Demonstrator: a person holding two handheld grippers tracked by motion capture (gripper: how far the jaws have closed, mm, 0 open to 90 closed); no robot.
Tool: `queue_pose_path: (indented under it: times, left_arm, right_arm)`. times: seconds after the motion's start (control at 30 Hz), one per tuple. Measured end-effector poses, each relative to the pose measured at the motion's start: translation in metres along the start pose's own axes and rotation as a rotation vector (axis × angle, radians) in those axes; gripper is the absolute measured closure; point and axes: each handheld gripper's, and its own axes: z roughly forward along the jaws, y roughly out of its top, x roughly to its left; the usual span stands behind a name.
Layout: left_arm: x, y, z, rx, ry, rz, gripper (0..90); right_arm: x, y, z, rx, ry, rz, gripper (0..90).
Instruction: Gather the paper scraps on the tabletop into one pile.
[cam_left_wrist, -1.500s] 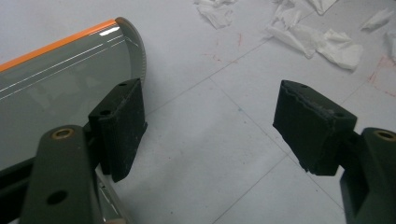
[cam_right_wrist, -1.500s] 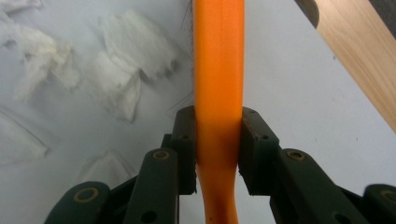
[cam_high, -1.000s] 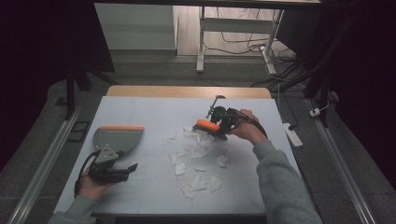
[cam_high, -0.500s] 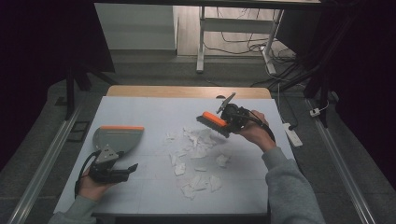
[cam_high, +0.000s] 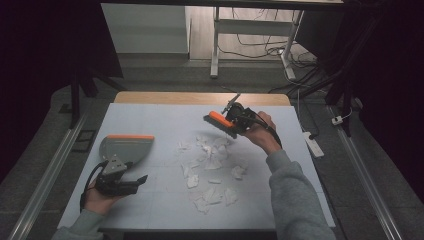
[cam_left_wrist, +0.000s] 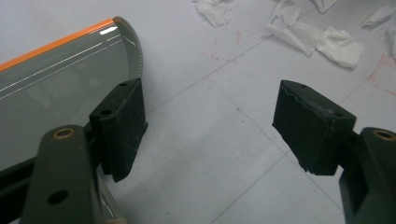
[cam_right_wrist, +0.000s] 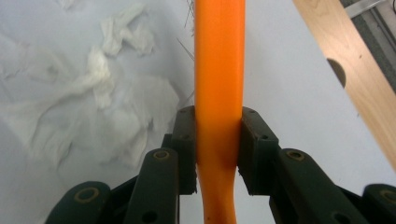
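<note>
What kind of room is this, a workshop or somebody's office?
Probably a lab or recording workspace: a white-topped table in a dark room, loose cables on the floor behind it, and a person sweeping torn paper scraps using a hand-held gripper.

One brush (cam_high: 220, 123), one dustpan (cam_high: 125, 148), many paper scraps (cam_high: 212, 162).

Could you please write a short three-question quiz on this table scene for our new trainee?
1. True or false: the right gripper is shut on the orange brush.
2. Where does the grey dustpan lie? A) at the table's left, ahead of the left gripper; B) on top of the paper scraps; C) on the floor.
3. How do the left gripper's jaws stand?

Key
1. True: both jaws press the brush's orange handle.
2. A.
3. Open, with nothing between them; the dustpan's rim lies beside one jaw.
</note>
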Motion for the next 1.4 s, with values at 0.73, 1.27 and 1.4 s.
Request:
queue_pose_path:
  times: [0.73,1.27,1.4]
  left_arm:
    - [0.001,-0.001,-0.001,-0.004,-0.003,0.001,26.5]
    - [0.000,0.000,0.000,0.002,0.003,-0.001,26.7]
    - [0.000,0.000,0.001,0.005,0.003,0.000,26.7]
  right_arm:
    - [0.028,0.035,0.035,0.126,0.108,-0.226,70.1]
    - [0.031,0.001,-0.017,-0.051,0.121,-0.150,69.9]
    - [0.026,-0.002,-0.019,-0.092,0.117,-0.075,69.9]
